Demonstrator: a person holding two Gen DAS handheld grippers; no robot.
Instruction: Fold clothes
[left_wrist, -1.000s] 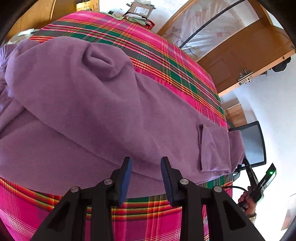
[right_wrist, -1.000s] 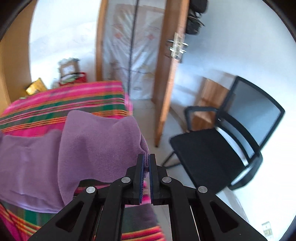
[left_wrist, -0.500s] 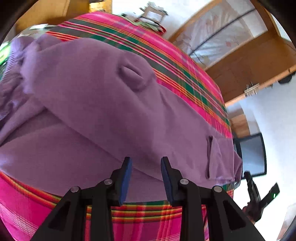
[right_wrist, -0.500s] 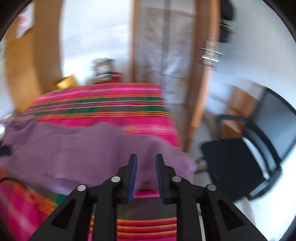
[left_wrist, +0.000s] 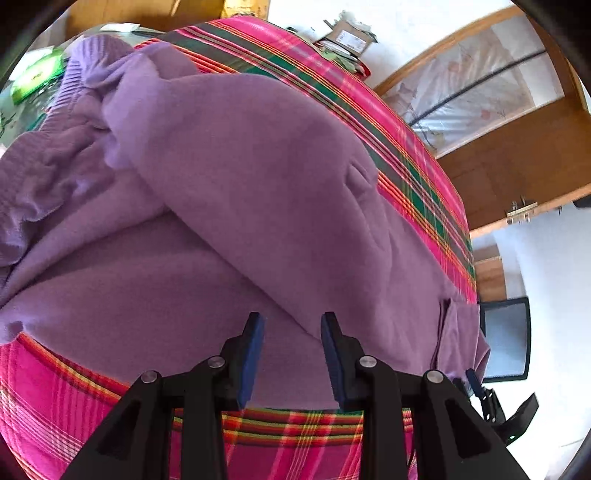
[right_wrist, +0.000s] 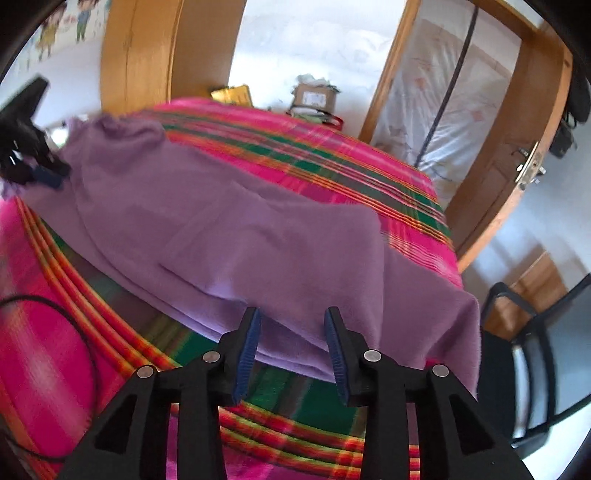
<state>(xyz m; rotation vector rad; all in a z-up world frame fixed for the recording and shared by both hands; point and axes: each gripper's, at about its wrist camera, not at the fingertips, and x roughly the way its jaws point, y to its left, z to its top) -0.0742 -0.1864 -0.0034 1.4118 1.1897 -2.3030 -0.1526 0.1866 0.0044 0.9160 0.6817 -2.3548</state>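
Purple garment (left_wrist: 258, 192) spread on plaid bench (left_wrist: 55, 398); left tongs (left_wrist: 291, 354) open above its near edge, right tongs (right_wrist: 291, 350) just opened, empty.

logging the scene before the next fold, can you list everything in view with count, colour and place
purple fleece garment: one, purple, spread over the table, one corner hanging off the edge
plaid tablecloth: one, pink with green and orange stripes, covering the table
cardboard box: one, brown, beyond the table's far end
black office chair: one, black, on the floor beside the table
wooden door: one, brown, behind the table
left gripper: one, black with blue pads, open above the garment
right gripper: one, black with blue pads, jaws just opened, nothing gripped
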